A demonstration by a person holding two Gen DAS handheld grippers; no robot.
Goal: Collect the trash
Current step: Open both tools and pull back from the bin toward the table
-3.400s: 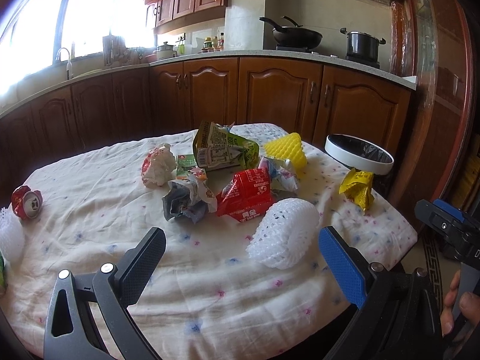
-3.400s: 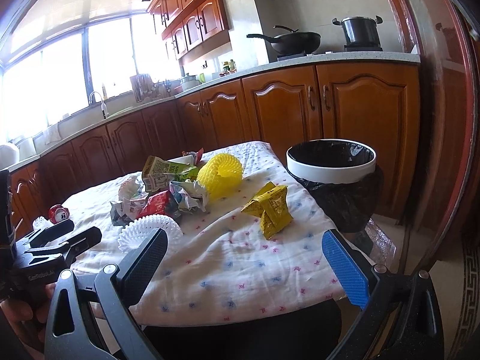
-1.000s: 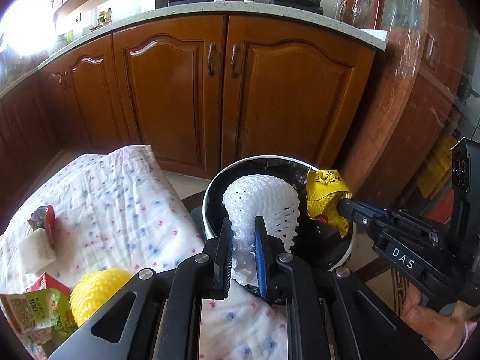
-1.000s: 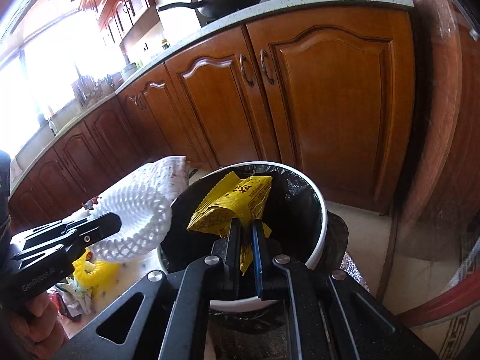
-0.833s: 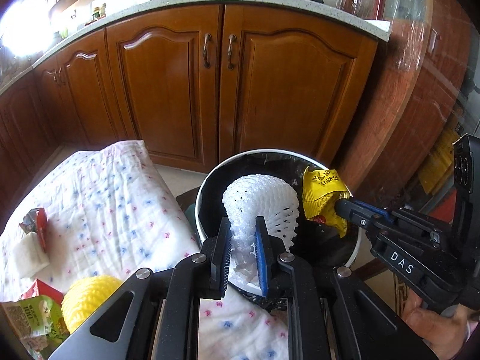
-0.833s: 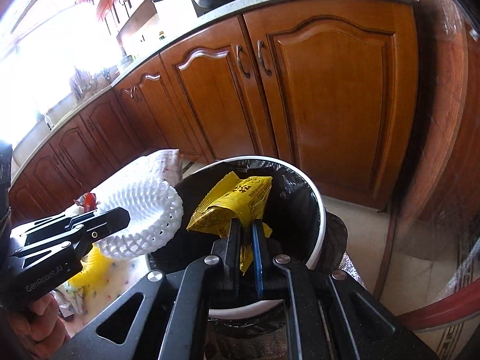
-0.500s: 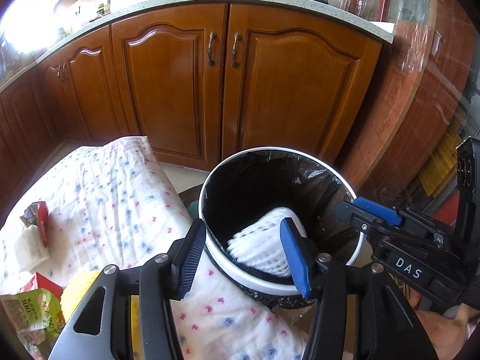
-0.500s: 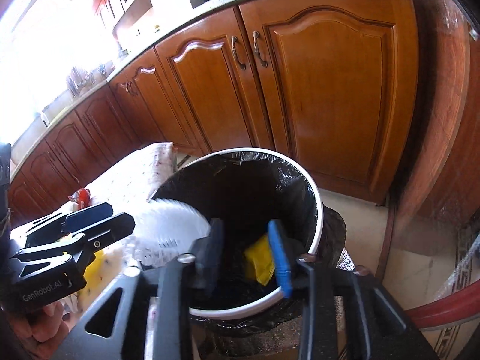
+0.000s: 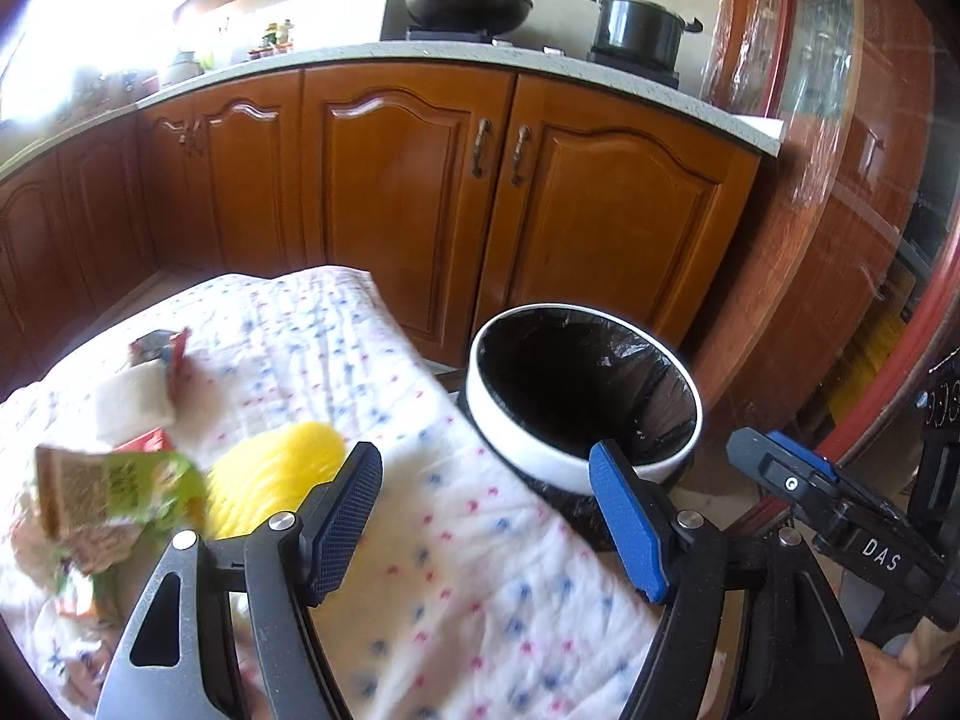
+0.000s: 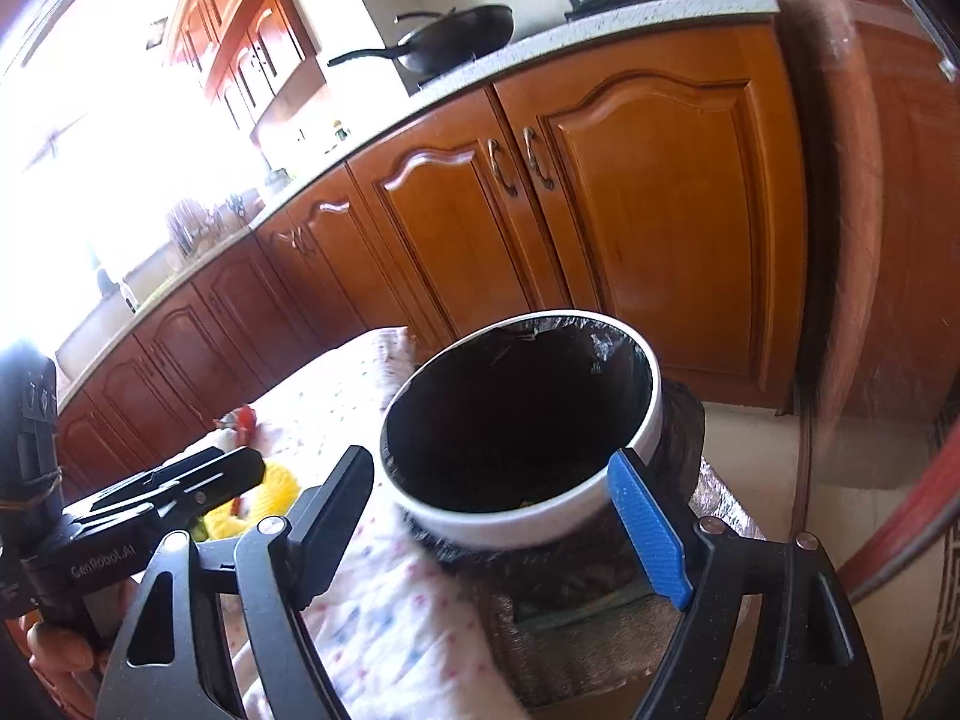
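The left gripper (image 9: 489,516) is seen with its jaws parted and nothing between them; they have just been opening. The right gripper (image 10: 498,516) is likewise spread and empty, its jaws also just opened, held just before the near rim of the trash bin (image 9: 522,420).

The step in hand is judged to be the return from the bin to the table (image 9: 456,600) for the next pieces. It is best done with the jaws kept wide and each gripper brought down squarely over one item.

Just left of the bin, the yellow foam net (image 9: 270,474) is found nearest on the cloth; its long axis appears to run roughly across the view, though blur leaves this uncertain. Further left lies the green carton (image 9: 114,486), its direction not readable. Beyond, further from the bin, a red wrapper (image 9: 162,348) is seen. The bin stands upright, mouth upward.
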